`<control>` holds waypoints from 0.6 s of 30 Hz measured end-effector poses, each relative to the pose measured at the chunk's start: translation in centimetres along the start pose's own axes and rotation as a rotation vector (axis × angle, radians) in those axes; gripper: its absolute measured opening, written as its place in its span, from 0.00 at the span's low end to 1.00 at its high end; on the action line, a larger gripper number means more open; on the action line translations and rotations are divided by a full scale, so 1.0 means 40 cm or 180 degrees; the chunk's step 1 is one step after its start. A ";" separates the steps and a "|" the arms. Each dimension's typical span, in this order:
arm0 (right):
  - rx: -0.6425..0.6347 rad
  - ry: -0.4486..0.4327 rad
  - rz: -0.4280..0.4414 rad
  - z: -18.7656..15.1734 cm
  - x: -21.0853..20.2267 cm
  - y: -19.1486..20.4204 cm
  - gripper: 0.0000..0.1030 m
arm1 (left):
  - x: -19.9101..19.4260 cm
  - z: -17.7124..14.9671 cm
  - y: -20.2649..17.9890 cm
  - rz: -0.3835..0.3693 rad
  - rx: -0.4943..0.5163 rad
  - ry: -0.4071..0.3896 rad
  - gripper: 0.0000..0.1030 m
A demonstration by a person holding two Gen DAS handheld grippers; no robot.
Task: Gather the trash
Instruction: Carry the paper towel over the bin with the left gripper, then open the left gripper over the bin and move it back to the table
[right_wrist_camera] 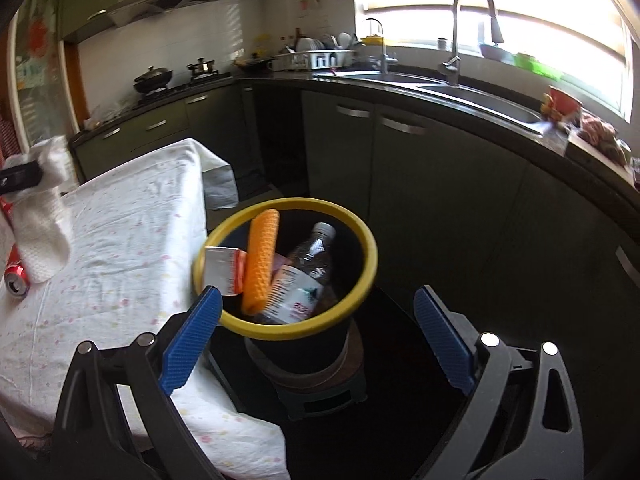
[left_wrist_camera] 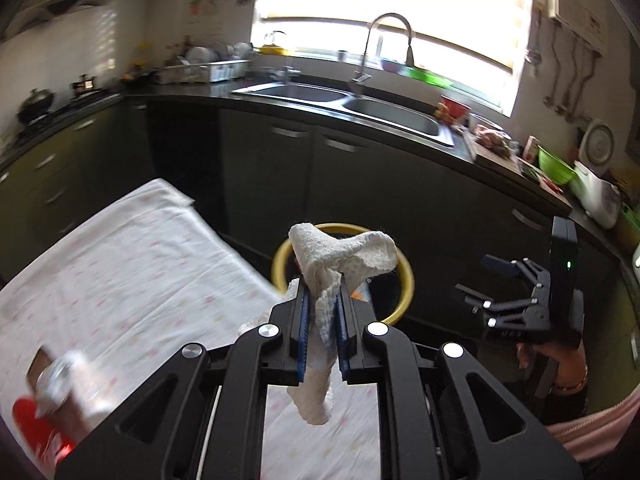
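My left gripper (left_wrist_camera: 322,292) is shut on a crumpled white cloth (left_wrist_camera: 340,256), which hangs out above and below the blue pads. It hovers over the table's edge, short of the black bin with a yellow rim (left_wrist_camera: 405,280). In the right wrist view the same cloth (right_wrist_camera: 44,216) dangles at the far left. My right gripper (right_wrist_camera: 318,292) stands open just above the bin (right_wrist_camera: 370,252) with nothing between its fingers. In the bin lie an orange sponge cloth (right_wrist_camera: 262,256), a plastic bottle (right_wrist_camera: 312,256) and a white-and-orange carton (right_wrist_camera: 222,270).
A table under a white flowered cloth (right_wrist_camera: 120,264) stands left of the bin, with a red can (right_wrist_camera: 16,276) on it. The bin sits on a low stool (right_wrist_camera: 320,392). Dark cabinets (right_wrist_camera: 420,184) and a counter with a sink (right_wrist_camera: 480,100) run behind.
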State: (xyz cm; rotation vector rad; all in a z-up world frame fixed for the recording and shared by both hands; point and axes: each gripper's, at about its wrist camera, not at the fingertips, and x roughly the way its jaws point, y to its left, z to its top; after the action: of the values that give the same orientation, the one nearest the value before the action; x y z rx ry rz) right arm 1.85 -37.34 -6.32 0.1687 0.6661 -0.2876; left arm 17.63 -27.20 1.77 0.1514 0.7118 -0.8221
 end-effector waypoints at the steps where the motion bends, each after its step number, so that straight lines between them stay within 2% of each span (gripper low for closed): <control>1: 0.0022 0.0004 -0.0010 -0.001 0.004 -0.008 0.89 | 0.037 0.027 -0.019 -0.0077 0.0035 0.0027 0.12; 7: 0.0177 0.0037 -0.0136 -0.002 0.021 -0.080 0.89 | 0.266 0.140 -0.139 -0.0290 0.0266 0.0146 0.12; 10: 0.0226 0.0072 -0.0191 -0.007 0.027 -0.104 0.89 | 0.387 0.164 -0.167 -0.0418 0.0211 0.0279 0.13; 12: 0.0245 0.0113 -0.0223 -0.009 0.033 -0.115 0.89 | 0.469 0.170 -0.177 -0.0418 0.0172 0.0376 0.18; 13: 0.0243 0.0137 -0.0239 -0.010 0.037 -0.120 0.89 | 0.500 0.167 -0.176 -0.0392 0.0166 0.0407 0.23; 15: 0.0234 0.0175 -0.0264 -0.013 0.043 -0.123 0.89 | 0.579 0.158 -0.178 -0.0230 0.0205 0.0615 0.64; 16: 0.0233 0.0186 -0.0270 -0.014 0.044 -0.124 0.89 | 0.599 0.154 -0.179 -0.0158 0.0206 0.0677 0.71; 18: 0.0228 0.0197 -0.0269 -0.014 0.048 -0.124 0.89 | 0.621 0.142 -0.175 -0.0091 0.0199 0.0771 0.73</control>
State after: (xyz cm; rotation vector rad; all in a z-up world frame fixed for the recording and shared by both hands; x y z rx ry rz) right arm 1.40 -42.31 -8.27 0.2190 0.7259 -0.3889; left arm 27.15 -49.53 -8.63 0.3012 0.9179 -0.8623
